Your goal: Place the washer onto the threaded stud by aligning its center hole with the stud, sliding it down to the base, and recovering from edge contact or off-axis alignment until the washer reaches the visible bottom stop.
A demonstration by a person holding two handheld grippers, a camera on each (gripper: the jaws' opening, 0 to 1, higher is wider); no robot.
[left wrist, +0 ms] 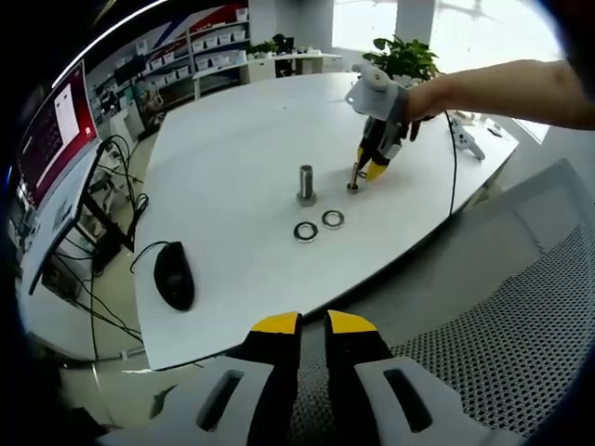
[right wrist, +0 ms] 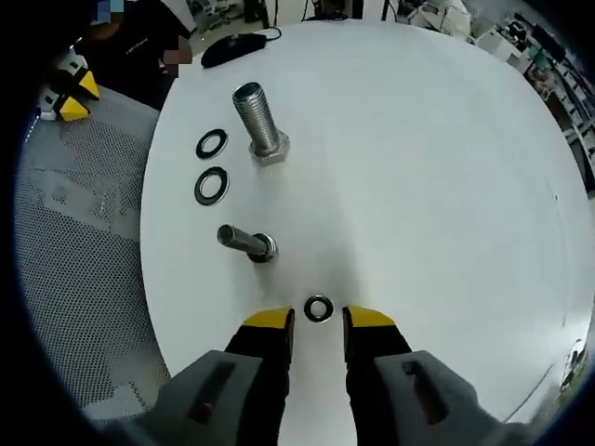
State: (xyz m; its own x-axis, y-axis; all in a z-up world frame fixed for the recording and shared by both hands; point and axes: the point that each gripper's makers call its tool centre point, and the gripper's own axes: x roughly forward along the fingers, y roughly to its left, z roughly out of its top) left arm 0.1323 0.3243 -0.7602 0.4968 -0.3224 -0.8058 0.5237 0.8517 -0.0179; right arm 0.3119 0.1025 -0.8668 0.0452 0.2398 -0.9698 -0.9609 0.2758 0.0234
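I am working over a wide white table (left wrist: pixel 232 158) in a bright office, with shelving along the far wall and a leafy green plant (left wrist: pixel 404 58) near the windows. The left gripper view takes in the room: a monitor with a red screen (left wrist: pixel 54 130) off the table's edge, a black computer mouse (left wrist: pixel 174 275) near the front edge, and a grey mesh chair back (left wrist: pixel 507 316) beside my left gripper (left wrist: pixel 313 323). Its yellow-tipped jaws stand slightly apart with nothing between them, off the table edge.

In that view I see a person's bare forearm (left wrist: pixel 502 88) reaching in with my right gripper (left wrist: pixel 372 167), its tips low by the thin steel threaded stud (left wrist: pixel 354 177). The thick grey bolt (left wrist: pixel 306 184) stands upright nearby, with two flat steel washers (left wrist: pixel 319 225) lying side by side in front of it.

The right gripper view brings the small parts close. The small dark-ringed washer (right wrist: pixel 319 308) lies flat on the table just ahead of the right gripper (right wrist: pixel 319 325), between its parted tips and gripped by neither. The stud (right wrist: pixel 245 242) stands just beyond it, bare. Further off stand the thick bolt (right wrist: pixel 259 121) and the two washers (right wrist: pixel 212 165), and the left gripper (right wrist: pixel 70 96) shows at the far table edge.
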